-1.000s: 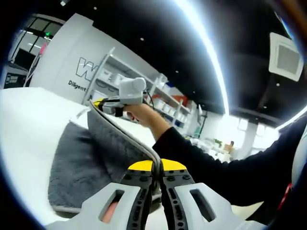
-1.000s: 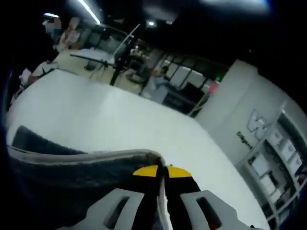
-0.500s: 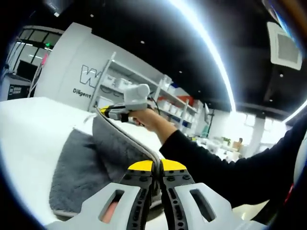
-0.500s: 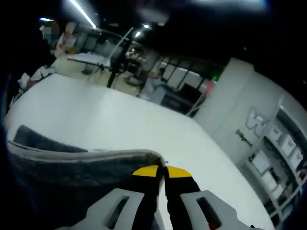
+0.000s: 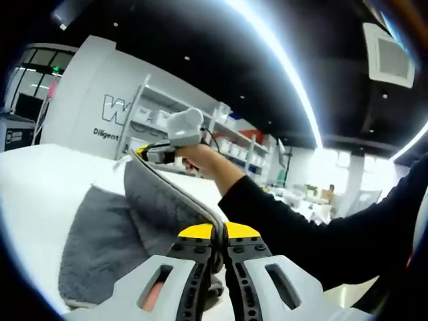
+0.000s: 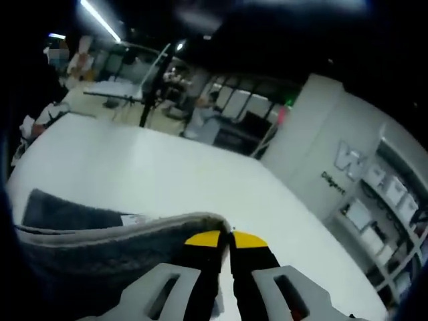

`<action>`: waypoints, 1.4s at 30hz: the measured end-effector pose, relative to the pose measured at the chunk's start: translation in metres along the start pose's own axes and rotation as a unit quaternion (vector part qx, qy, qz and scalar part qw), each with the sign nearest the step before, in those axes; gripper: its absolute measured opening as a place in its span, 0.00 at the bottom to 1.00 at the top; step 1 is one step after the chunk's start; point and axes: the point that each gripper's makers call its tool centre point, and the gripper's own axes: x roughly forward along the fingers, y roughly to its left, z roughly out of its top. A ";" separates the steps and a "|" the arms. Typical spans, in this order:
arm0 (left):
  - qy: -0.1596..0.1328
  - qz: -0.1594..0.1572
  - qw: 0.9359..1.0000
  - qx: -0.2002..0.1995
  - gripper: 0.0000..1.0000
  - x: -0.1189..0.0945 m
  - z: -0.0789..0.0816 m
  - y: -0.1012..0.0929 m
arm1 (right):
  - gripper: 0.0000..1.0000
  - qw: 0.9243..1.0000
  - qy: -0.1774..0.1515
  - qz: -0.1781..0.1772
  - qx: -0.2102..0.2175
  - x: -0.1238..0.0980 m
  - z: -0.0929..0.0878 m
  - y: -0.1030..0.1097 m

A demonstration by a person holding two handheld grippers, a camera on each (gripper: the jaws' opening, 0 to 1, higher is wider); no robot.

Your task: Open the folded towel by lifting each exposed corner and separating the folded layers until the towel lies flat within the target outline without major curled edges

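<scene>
1. Grey terry towel (image 5: 107, 234) — lower layer lies on the white table (image 5: 40, 187); the upper layer is raised off it, its pale-bound edge strung in the air between the two grippers.
2. Right gripper (image 5: 144, 150), seen in the left gripper view at the far end of that edge — yellow-tipped jaws pinched on the far corner, held by a hand (image 5: 197, 160) in a dark sleeve (image 5: 294, 221).
3. Left gripper (image 5: 219, 234) — jaws together on the near end of the same edge.
4. Right gripper view — gripper (image 6: 224, 239) clamped on the hem, towel (image 6: 87, 247) sagging away to the left, a small label visible on the layer below.
5. Handling note, as judgement — keep both grips firm and the edge taut, carry the two corners over at an even pace and height so the layer peels off without dragging the one beneath, then lay it down low to avoid a curled hem. No target outline can be made out.
</scene>
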 end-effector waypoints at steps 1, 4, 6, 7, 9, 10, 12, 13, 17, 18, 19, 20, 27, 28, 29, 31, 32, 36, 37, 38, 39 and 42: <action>-0.002 0.002 1.000 0.010 0.03 0.001 0.001 -0.001 | 0.00 1.000 0.004 -0.004 -0.004 -0.001 -0.001 -0.001; -0.006 0.000 1.000 0.018 0.03 0.003 0.005 -0.005 | 0.00 1.000 0.009 -0.009 -0.011 -0.007 -0.004 -0.005; -0.005 0.000 1.000 0.022 0.03 0.004 0.005 -0.006 | 0.00 1.000 0.010 -0.013 -0.015 -0.011 -0.007 -0.008; -0.004 0.000 1.000 0.024 0.03 0.004 0.005 -0.006 | 0.00 1.000 0.009 -0.015 -0.015 -0.013 -0.008 -0.010; 0.000 -0.002 1.000 0.025 0.03 0.006 0.003 -0.008 | 0.00 1.000 0.004 -0.017 -0.011 -0.016 -0.009 -0.013; 0.002 -0.005 1.000 0.025 0.03 0.008 0.002 -0.010 | 0.00 1.000 0.002 -0.017 -0.007 -0.018 -0.008 -0.014; 0.003 -0.007 1.000 0.028 0.03 0.009 0.002 -0.012 | 0.00 1.000 -0.001 -0.018 -0.004 -0.021 -0.007 -0.016; 0.003 -0.009 1.000 0.028 0.03 0.010 0.002 -0.013 | 0.00 1.000 -0.003 -0.019 -0.004 -0.022 -0.007 -0.017; 0.006 -0.015 0.999 0.033 0.03 0.013 0.001 -0.017 | 0.00 1.000 -0.001 -0.023 -0.009 -0.024 -0.007 -0.018; 0.007 -0.015 0.999 0.033 0.03 0.013 0.000 -0.017 | 0.00 1.000 -0.001 -0.023 -0.011 -0.025 -0.008 -0.019; 0.008 -0.015 0.999 0.033 0.03 0.014 -0.001 -0.016 | 0.00 1.000 0.000 -0.025 -0.011 -0.026 -0.009 -0.020; 0.010 -0.015 0.999 0.034 0.03 0.014 -0.002 -0.016 | 0.00 1.000 0.002 -0.025 -0.010 -0.027 -0.011 -0.021; 0.007 -0.017 0.999 0.036 0.03 0.020 -0.001 -0.018 | 0.00 0.999 0.009 -0.031 0.002 -0.034 -0.025 -0.032; 0.008 -0.017 0.999 0.036 0.03 0.021 -0.001 -0.018 | 0.00 0.999 0.010 -0.031 0.005 -0.034 -0.027 -0.033; 0.008 -0.018 0.999 0.036 0.03 0.022 -0.002 -0.019 | 0.00 0.999 0.010 -0.032 0.006 -0.035 -0.028 -0.034; 0.008 -0.019 0.999 0.036 0.03 0.024 -0.002 -0.020 | 0.00 0.999 0.011 -0.032 0.007 -0.035 -0.029 -0.034; 0.008 -0.021 0.999 0.036 0.03 0.026 -0.001 -0.021 | 0.00 0.999 0.011 -0.033 0.008 -0.036 -0.030 -0.035; 0.007 -0.024 0.999 0.036 0.03 0.032 0.000 -0.023 | 0.00 0.999 0.016 -0.034 0.006 -0.036 -0.034 -0.038; 0.007 -0.026 0.999 0.037 0.03 0.034 0.000 -0.025 | 0.00 0.999 0.017 -0.034 0.006 -0.037 -0.035 -0.038; 0.007 -0.029 0.999 0.038 0.03 0.036 0.000 -0.026 | 0.00 0.999 0.018 -0.033 0.005 -0.037 -0.036 -0.038; 0.009 -0.031 0.999 0.035 0.03 0.038 -0.001 -0.028 | 0.00 0.999 0.019 -0.033 0.004 -0.038 -0.036 -0.038; 0.013 -0.038 0.999 0.035 0.03 0.042 -0.004 -0.032 | 0.00 0.999 0.020 -0.032 0.006 -0.039 -0.037 -0.039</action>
